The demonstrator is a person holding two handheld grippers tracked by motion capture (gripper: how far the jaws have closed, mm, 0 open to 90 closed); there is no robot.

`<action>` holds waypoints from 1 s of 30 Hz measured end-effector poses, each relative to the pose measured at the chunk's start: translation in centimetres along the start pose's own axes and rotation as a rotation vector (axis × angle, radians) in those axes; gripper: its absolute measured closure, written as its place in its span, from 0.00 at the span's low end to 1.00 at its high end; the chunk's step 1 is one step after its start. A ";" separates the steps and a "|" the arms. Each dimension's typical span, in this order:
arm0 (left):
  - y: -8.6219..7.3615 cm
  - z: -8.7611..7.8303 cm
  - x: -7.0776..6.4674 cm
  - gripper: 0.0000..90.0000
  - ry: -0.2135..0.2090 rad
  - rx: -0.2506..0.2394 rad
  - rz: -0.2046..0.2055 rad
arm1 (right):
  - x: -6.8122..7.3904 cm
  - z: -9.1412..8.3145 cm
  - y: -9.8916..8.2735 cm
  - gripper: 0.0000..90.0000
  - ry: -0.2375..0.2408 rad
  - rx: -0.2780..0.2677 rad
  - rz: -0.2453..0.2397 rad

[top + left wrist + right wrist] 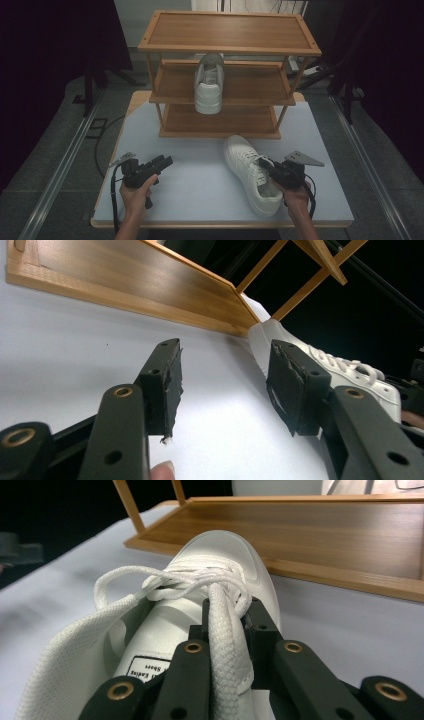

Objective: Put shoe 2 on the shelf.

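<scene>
Table: a pale grey top with a wooden edge, carrying everything else; the person stands at its near side.
Shoe rack: three wooden shelves, standing at the far half of the table; its lowest shelf sits right on the tabletop.
Shoe on the rack: a white sneaker on the middle shelf, toe pointing toward the person and jutting a little over the shelf's front edge.
Shoe on the table: the matching white sneaker, lying just in front of the rack's lowest shelf, toe toward the rack, heel near the table's front edge, laces loose.
Right gripper: held over the shoe's opening; its jaws are clamped on the shoe's tongue, which stands up between the black pads just behind the laces.
Left gripper: held low over bare tabletop, left of the shoe and well apart from it; its jaws stand wide apart with nothing between them, and they point toward the shoe's toe and the rack's corner.
</scene>
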State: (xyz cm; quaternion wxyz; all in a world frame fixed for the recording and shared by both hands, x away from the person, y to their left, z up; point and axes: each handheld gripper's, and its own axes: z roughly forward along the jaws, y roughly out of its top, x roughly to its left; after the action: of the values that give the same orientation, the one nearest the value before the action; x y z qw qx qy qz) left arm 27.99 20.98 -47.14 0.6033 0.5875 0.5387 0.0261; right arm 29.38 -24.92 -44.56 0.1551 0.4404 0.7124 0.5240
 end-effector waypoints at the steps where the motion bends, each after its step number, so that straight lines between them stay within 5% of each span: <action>1: 0.0 0.0 0.0 0.54 0.000 -0.001 0.001 | 0.0 0.0 0.0 0.91 0.000 0.000 0.000; 14: 0.0 0.0 0.1 0.54 0.000 -0.002 -0.006 | 1.7 -0.9 0.7 0.91 0.056 -0.093 0.113; 30: 0.0 0.0 0.1 0.54 -0.005 -0.003 -0.008 | 3.4 -3.1 2.2 0.91 0.133 -0.201 0.159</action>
State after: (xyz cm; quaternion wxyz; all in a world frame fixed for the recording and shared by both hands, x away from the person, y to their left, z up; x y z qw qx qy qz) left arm 28.01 21.08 -47.21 0.6057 0.5844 0.5395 0.0230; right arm 26.41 -23.97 -40.52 0.1087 0.4420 0.6280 0.6313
